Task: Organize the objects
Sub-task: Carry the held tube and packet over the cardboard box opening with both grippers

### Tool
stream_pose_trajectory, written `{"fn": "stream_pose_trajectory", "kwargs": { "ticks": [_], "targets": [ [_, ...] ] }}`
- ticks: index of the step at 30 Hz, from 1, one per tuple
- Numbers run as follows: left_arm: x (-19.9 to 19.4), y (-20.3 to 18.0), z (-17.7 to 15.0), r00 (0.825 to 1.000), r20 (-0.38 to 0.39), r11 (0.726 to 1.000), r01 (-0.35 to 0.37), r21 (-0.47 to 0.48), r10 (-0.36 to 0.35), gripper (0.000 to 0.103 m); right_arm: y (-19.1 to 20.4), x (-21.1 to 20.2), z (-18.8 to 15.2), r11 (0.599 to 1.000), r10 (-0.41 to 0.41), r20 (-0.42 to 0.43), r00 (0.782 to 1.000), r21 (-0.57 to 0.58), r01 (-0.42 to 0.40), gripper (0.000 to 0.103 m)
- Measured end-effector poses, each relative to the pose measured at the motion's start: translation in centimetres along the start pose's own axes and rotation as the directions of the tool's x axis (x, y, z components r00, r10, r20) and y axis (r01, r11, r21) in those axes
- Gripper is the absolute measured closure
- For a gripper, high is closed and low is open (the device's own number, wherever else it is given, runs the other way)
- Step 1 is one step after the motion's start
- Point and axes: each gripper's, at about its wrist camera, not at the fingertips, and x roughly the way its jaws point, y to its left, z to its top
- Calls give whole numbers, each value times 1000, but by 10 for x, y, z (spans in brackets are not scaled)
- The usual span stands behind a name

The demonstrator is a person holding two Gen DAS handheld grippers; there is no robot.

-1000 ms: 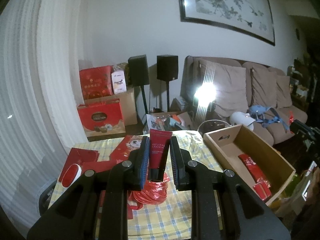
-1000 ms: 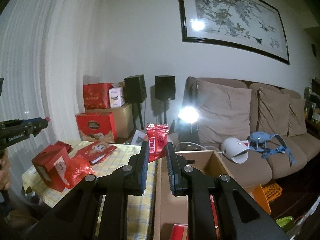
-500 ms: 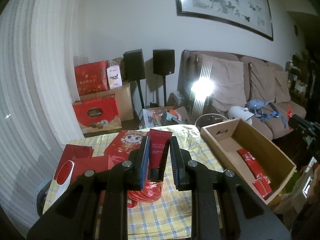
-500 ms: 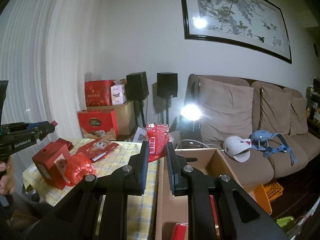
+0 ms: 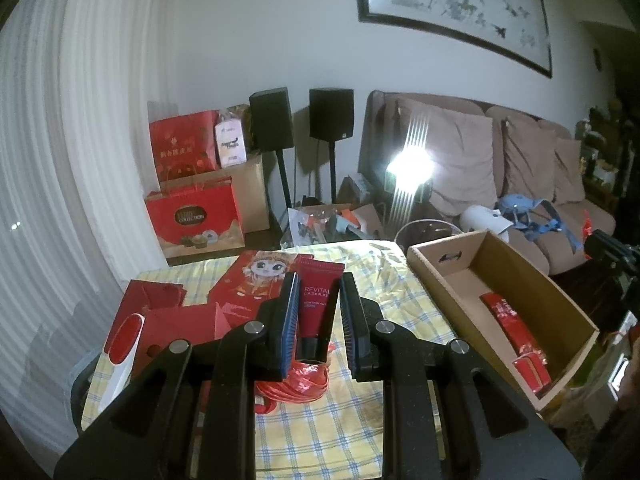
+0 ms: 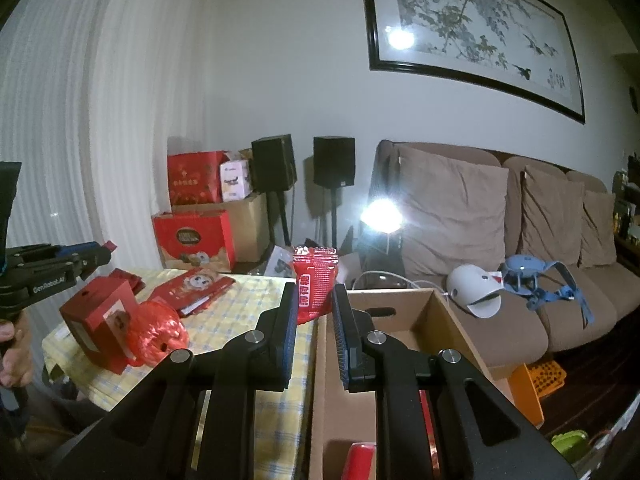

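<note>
Both my grippers are loaded above the table.

My left gripper [image 5: 318, 312] pinches a red cream tube [image 5: 316, 304] over the ribbon ball [image 5: 294, 384]; only the right view shows my right gripper [image 6: 314, 312] clamping a red packet [image 6: 314, 288] beside the cardboard box [image 6: 452, 320].

From the left wrist we look forward and slightly down over the yellow checked tablecloth [image 5: 360, 280], close above it, the open brown cardboard box [image 5: 560, 300] at 3 o'clock. From the right wrist we face the brown sofa [image 6: 500, 220], that box [image 6: 448, 320] just below. Both views share cloth, box, sofa [image 5: 480, 152].
</note>
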Motion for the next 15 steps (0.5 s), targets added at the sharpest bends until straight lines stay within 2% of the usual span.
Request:
{"fn": "stream_pose_trajectory", "kwargs": {
  "ticks": [15],
  "targets": [
    [9,-7,-2,1000,-14,1000,24,-1,-24,84,-8,3,-2,1000,-17,-8,1000,14,17,87]
  ]
}}
